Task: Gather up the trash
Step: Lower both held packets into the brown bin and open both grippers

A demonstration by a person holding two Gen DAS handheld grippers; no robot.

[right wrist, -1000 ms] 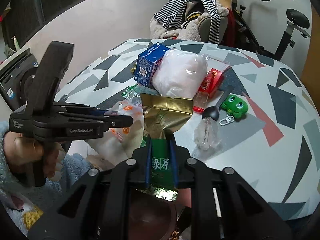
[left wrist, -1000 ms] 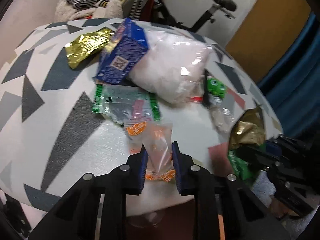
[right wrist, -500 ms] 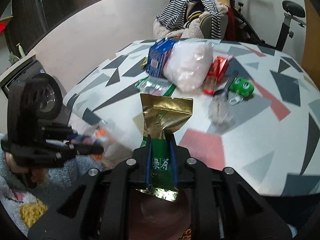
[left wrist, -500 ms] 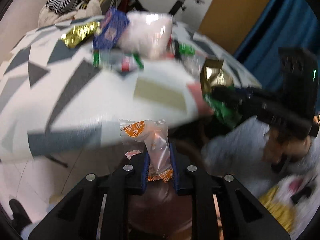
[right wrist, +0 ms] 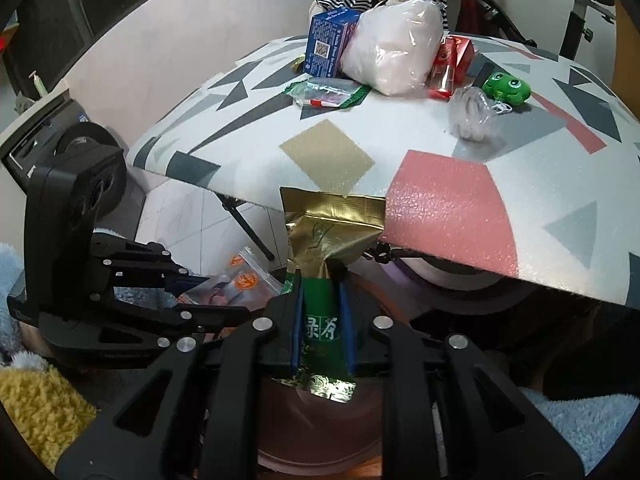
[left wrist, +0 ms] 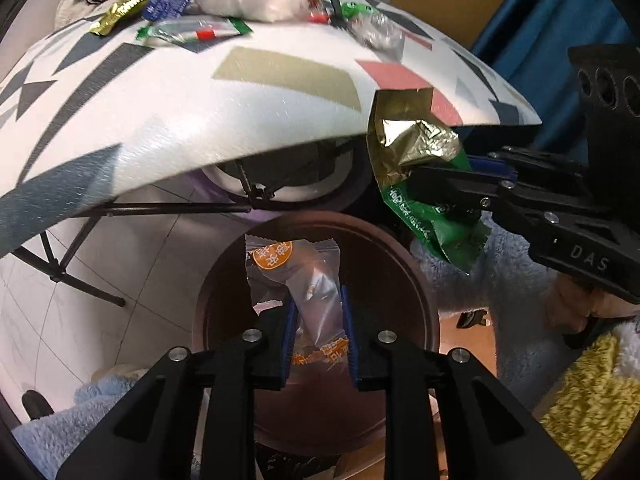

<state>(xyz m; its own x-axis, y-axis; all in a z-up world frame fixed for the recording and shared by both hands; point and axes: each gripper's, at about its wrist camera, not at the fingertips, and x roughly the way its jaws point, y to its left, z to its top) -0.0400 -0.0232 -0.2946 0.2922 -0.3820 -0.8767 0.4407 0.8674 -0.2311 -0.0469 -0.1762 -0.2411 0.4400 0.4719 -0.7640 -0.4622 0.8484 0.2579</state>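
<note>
My left gripper [left wrist: 316,336] is shut on a clear snack wrapper with orange print [left wrist: 308,280] and holds it over the round brown bin [left wrist: 416,292] below the table edge. My right gripper [right wrist: 322,328] is shut on a green and gold foil tea bag [right wrist: 324,240] above the same bin [right wrist: 320,440]. The right gripper also shows in the left wrist view [left wrist: 460,188], with the tea bag [left wrist: 416,160]. The left gripper shows in the right wrist view [right wrist: 208,292], with its wrapper [right wrist: 240,276].
The patterned table [right wrist: 440,184] holds a blue box [right wrist: 326,40], a white plastic bag [right wrist: 394,48], a green-edged clear wrapper [right wrist: 328,94], a red pack [right wrist: 452,60], a crumpled clear wrapper [right wrist: 472,116] and a green frog toy [right wrist: 506,88]. A folding table leg [left wrist: 80,276] stands left of the bin.
Both grippers have come off the table and dropped below its front edge, carrying their wrappers over the brown bin. Both stay shut.
</note>
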